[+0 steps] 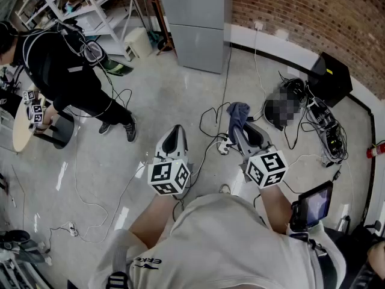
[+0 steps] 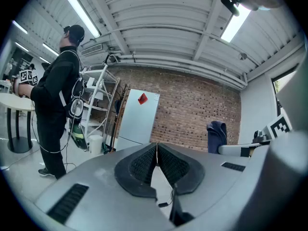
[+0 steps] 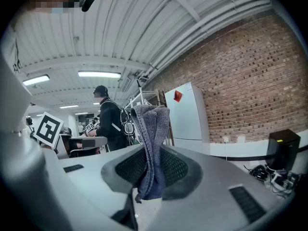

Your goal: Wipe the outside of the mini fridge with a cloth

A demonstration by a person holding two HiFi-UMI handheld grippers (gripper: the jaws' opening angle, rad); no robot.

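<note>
Blue-grey folded terry cloth (image 3: pixel 152 134) pinched between the closed jaws of the right gripper (image 3: pixel 153 163), sticking up above the pads and hanging a little below them. Left gripper (image 2: pixel 157 154) closed on nothing, pads meeting at the tips. Both held side by side over the pale concrete floor (image 1: pixel 180 95), pointing toward the pale grey 2-door fridge (image 1: pixel 195 23) standing well apart by the red brick wall (image 1: pixel 301 11). Person in black clothes (image 1: pixel 66 71) at far left beside a round tan table (image 1: pixel 21 128); black cables (image 1: pixel 226 77) strewn over the floor.
</note>
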